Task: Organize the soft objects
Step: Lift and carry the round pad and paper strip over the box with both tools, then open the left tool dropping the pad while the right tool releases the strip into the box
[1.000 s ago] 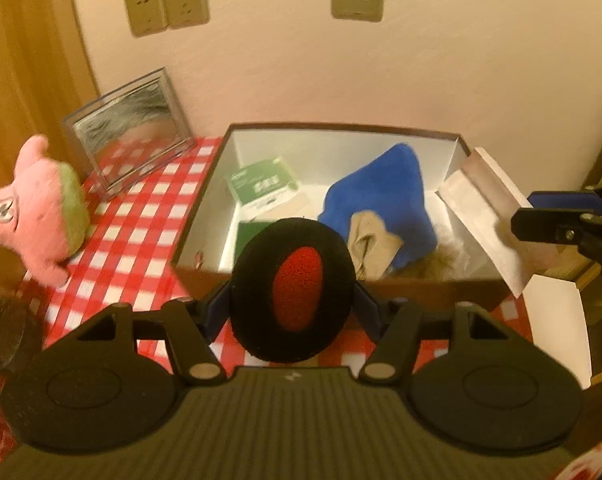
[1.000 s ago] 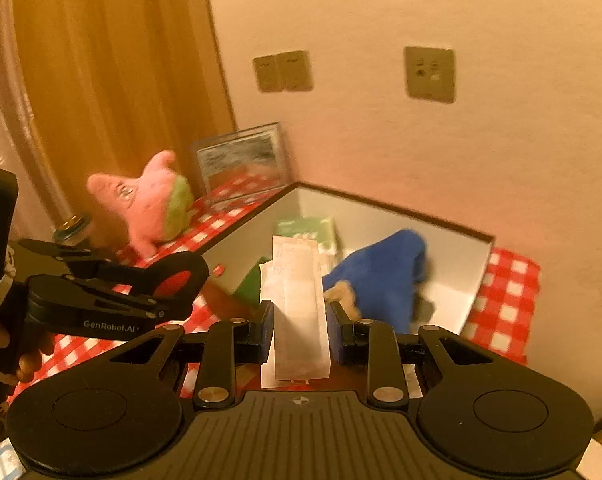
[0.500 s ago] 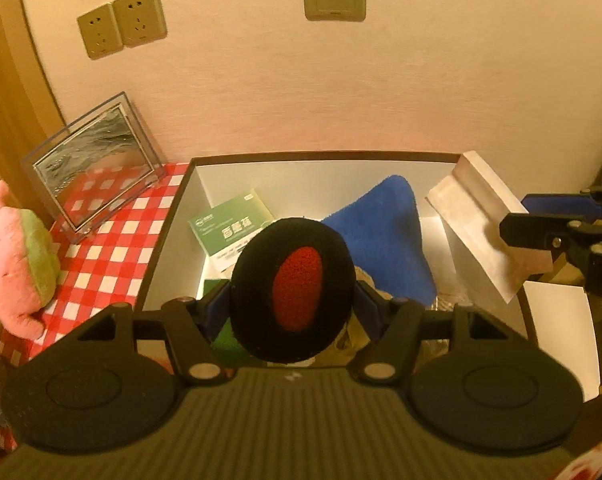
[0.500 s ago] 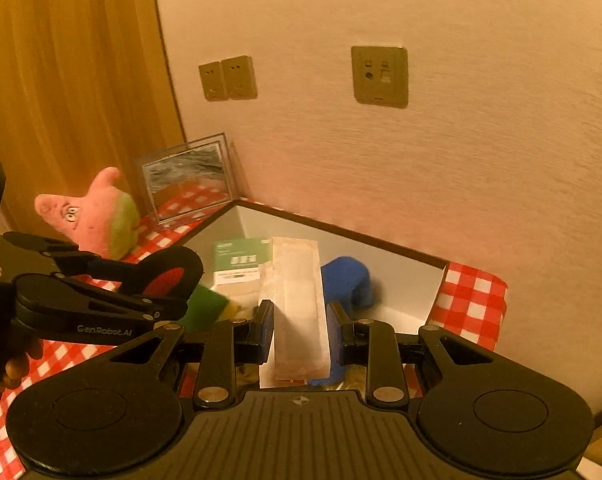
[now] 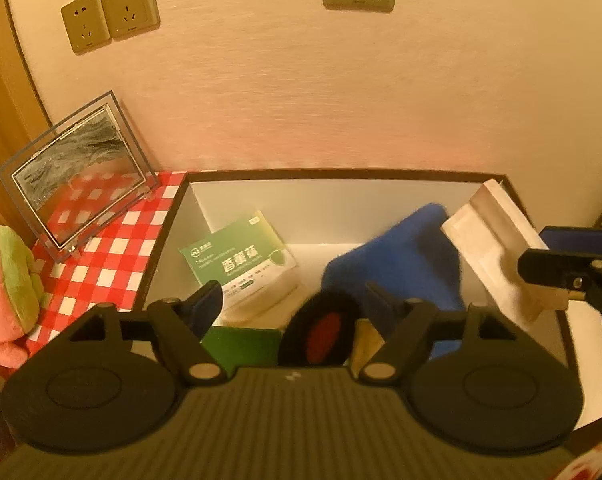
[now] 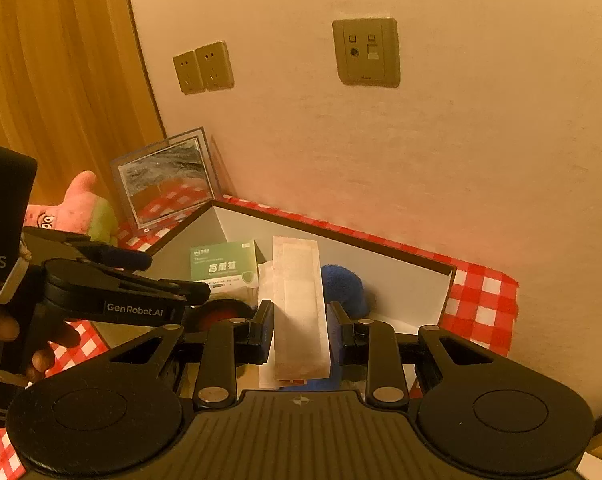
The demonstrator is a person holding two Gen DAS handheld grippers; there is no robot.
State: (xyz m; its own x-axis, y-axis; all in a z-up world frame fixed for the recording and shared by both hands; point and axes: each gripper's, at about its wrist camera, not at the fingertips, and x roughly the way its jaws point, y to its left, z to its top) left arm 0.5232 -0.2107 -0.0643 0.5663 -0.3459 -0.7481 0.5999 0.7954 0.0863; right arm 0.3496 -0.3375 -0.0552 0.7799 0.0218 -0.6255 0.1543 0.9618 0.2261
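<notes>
Two soft items are in play over the open white box (image 5: 381,184). One, a round black pad with a red centre (image 5: 321,334), sits low in the box between the spread fingers of the left gripper (image 5: 297,308); its jaws have just been opening and the pads no longer press on it. At 10 o'clock from this pad lies a green-and-white packet (image 5: 239,258) with printed characters, at 9 o'clock a dark green block (image 5: 241,344), and at 2 o'clock a blue plush piece (image 5: 405,264) over a beige item (image 5: 365,346). The other item, a flat pale packet in clear wrap (image 6: 299,304), stands on edge in the right gripper (image 6: 299,334), whose jaws are closed on its two faces; in the left wrist view the same packet (image 5: 493,248) hangs over the box's right rim at 3 o'clock. A hand (image 6: 25,340) grasps the left gripper's handle at 9 o'clock in the right wrist view. Outside the box, on the red-checked cloth (image 5: 105,264), a clear framed panel (image 5: 77,172) leans toward the wall at 10 o'clock, with a pink and green plush toy (image 5: 5,296) at 9 o'clock. Three wall outlet plates (image 5: 109,10) sit on the wall above
</notes>
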